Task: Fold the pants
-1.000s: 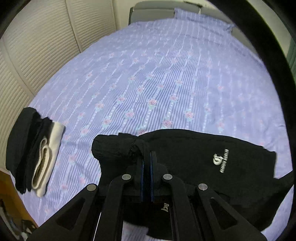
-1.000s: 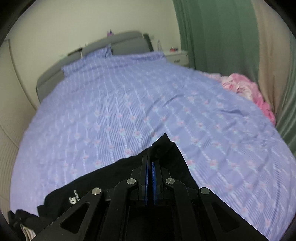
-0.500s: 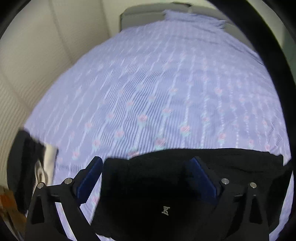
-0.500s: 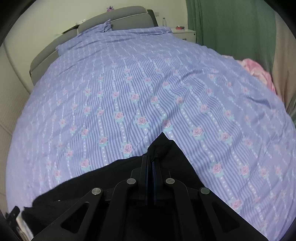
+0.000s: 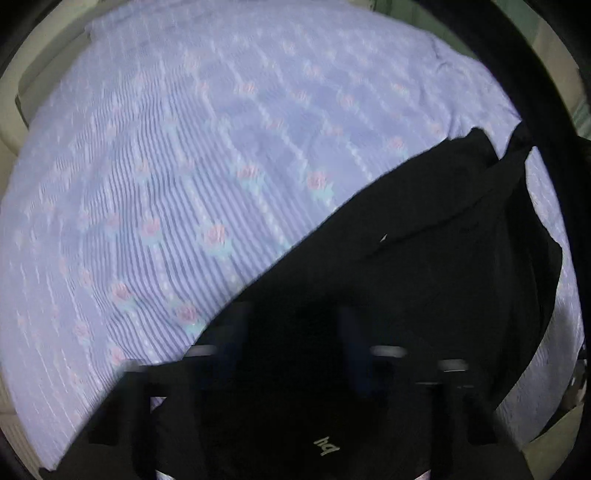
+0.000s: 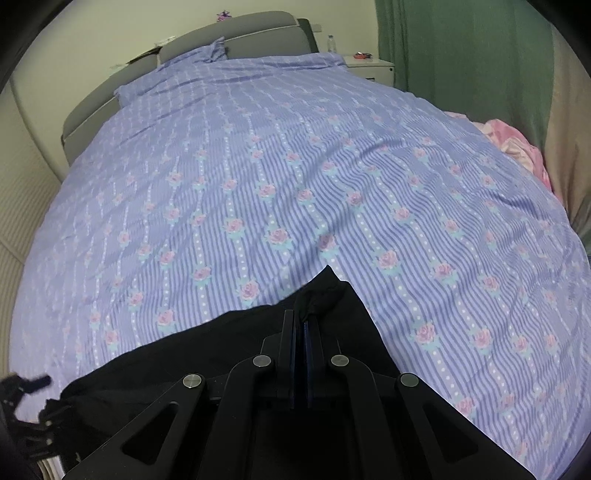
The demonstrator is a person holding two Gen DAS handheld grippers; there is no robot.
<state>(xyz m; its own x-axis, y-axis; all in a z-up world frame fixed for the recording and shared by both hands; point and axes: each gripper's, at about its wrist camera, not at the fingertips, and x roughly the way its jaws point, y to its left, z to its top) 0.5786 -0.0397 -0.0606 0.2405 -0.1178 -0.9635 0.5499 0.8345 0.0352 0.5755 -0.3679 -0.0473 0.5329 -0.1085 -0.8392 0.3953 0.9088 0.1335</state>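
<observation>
1. Right gripper (image 6: pixel 303 325): jaws closed flat together, pinching a bunched fold of the black pants (image 6: pixel 236 354). Fabric pokes up just past the fingertips.
2. Left gripper (image 5: pixel 291 332): heavily motion-blurred, dark fingers against dark cloth. Jaws have just been closing; fingers sit over the pants (image 5: pixel 424 251), but the blur hides whether the pads press on fabric. Can't tell its grip from this view.
3. Pants lie on the near part of the bed, spread across the striped lilac bedspread (image 6: pixel 295 177) with rose print. In the left wrist view they run diagonally from lower left to upper right, with folds and a loose flap at the far right end.
4. Small white lettering on the pants (image 5: pixel 327 441) shows near the bottom edge of the left wrist view.
5. Further out, right wrist view: grey headboard (image 6: pixel 236 33), matching pillow (image 6: pixel 207 55), white nightstand (image 6: pixel 369 66), green curtain (image 6: pixel 461 55), pink bedding (image 6: pixel 517 144) at the bed's right edge.
</observation>
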